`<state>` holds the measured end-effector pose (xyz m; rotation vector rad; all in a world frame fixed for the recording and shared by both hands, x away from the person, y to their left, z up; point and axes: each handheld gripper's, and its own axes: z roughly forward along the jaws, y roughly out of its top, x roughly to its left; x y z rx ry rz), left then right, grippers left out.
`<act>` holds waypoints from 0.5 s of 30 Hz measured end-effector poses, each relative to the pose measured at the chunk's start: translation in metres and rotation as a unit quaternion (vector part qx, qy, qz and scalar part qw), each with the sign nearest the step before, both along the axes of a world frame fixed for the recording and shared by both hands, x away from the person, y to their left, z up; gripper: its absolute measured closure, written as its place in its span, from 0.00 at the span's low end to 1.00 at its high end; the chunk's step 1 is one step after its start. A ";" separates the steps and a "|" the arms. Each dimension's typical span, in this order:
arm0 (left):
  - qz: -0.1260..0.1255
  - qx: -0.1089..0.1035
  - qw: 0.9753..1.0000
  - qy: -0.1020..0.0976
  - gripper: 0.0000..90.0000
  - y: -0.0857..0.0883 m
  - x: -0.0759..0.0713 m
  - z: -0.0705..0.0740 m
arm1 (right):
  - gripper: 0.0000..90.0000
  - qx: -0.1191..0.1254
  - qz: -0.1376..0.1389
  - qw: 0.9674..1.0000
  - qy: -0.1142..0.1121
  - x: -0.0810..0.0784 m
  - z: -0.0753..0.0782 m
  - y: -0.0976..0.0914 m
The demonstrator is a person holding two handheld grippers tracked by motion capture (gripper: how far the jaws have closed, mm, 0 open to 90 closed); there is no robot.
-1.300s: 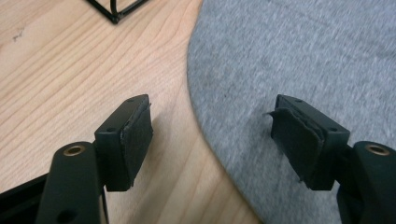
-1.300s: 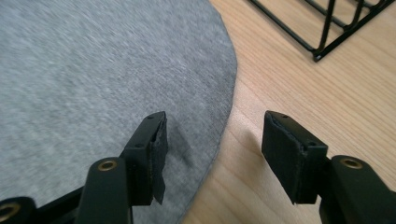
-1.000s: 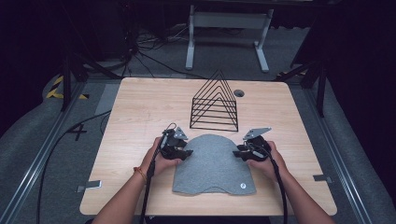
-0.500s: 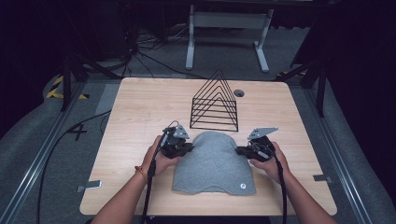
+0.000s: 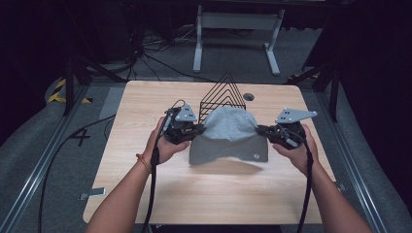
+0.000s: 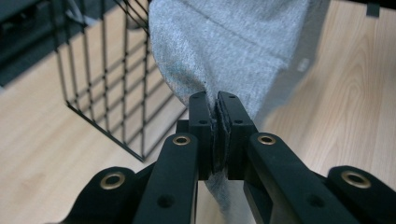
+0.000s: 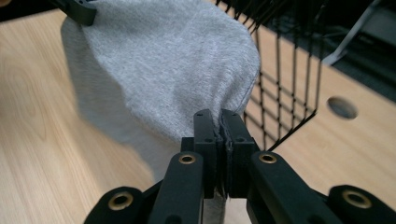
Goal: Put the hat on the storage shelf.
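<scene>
Grey hat held up off the surface by both tools.

High view: left tool and right tool pinch the hat's opposite edges; it hangs between them, just in front of the wire rack, shadow below. Left gripper view: jaws clamped tight on grey fabric, rack at left. Right gripper view: jaws closed on the hat's edge, rack behind.

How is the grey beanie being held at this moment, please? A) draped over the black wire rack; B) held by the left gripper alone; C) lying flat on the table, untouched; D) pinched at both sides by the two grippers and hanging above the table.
D: the left gripper and the right gripper each clamp an edge of the grey beanie, which casts a shadow on the table below.
</scene>
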<state>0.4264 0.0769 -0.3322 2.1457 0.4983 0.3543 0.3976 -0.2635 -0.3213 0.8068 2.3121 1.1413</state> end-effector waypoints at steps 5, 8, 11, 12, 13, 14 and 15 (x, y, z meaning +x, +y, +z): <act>-0.004 -0.004 1.000 -0.030 0.95 0.000 0.002 0.032 | 0.96 0.010 0.003 1.000 -0.026 0.000 0.030 -0.001; -0.002 -0.016 0.999 -0.043 0.95 0.001 0.004 0.048 | 0.96 0.019 0.000 0.999 -0.037 0.002 0.045 -0.001; 0.003 -0.022 0.998 -0.059 0.95 0.000 0.006 0.065 | 0.96 0.026 -0.003 0.998 -0.053 0.006 0.063 0.001; 0.002 -0.024 0.998 -0.063 0.95 0.000 0.007 0.069 | 0.96 0.028 -0.005 0.998 -0.058 0.007 0.068 0.002; 0.002 -0.022 0.998 -0.066 0.95 0.001 0.008 0.073 | 0.96 0.030 -0.006 0.998 -0.061 0.008 0.071 0.002; 0.007 -0.027 0.997 -0.074 0.95 0.000 0.010 0.079 | 0.96 0.029 -0.008 0.997 -0.065 0.009 0.075 0.003; 0.010 -0.027 0.996 -0.080 0.95 0.000 0.012 0.085 | 0.96 0.030 -0.012 0.997 -0.072 0.011 0.081 0.003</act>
